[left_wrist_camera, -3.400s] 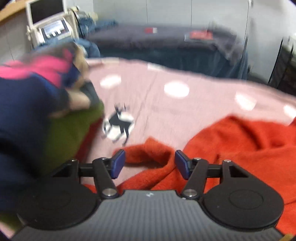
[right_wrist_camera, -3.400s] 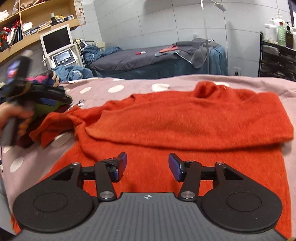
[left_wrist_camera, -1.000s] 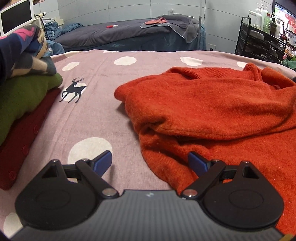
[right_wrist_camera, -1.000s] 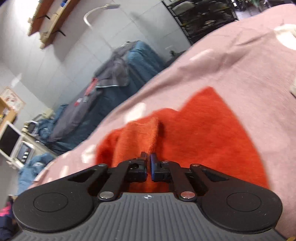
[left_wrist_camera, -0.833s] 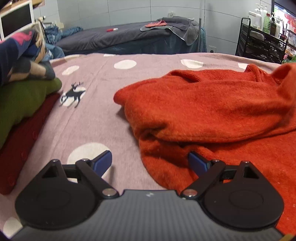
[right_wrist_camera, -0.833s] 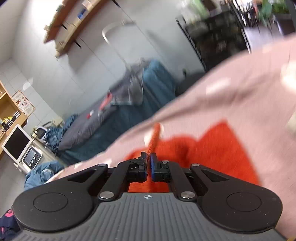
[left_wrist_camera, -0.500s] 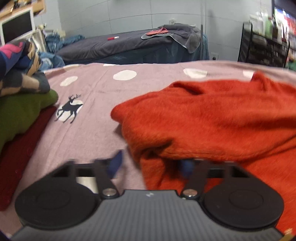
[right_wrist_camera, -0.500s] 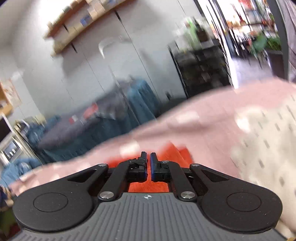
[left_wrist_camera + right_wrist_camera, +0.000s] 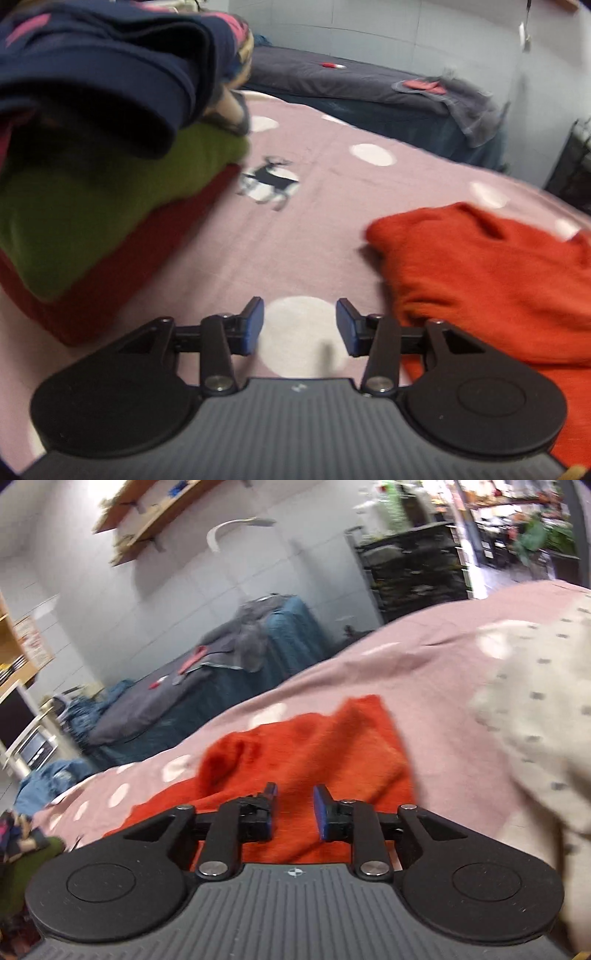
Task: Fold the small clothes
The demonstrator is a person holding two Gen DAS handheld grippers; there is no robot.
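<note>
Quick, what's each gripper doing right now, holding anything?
Left gripper: open, empty, over the blanket.
Right gripper: jaws just opened, nothing held, above the orange sweater.

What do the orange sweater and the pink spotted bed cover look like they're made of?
Orange sweater: looks like soft, fuzzy knit, perhaps wool or fleece; matte, with a napped surface and thick rolled edges. Pink spotted cover: seems a thin, smooth woven fabric, matte, printed with white dots and a deer; blur leaves the fibre unclear.

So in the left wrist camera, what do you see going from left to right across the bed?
Stack of folded clothes → deer picture on the pink blanket → orange sweater.
</note>
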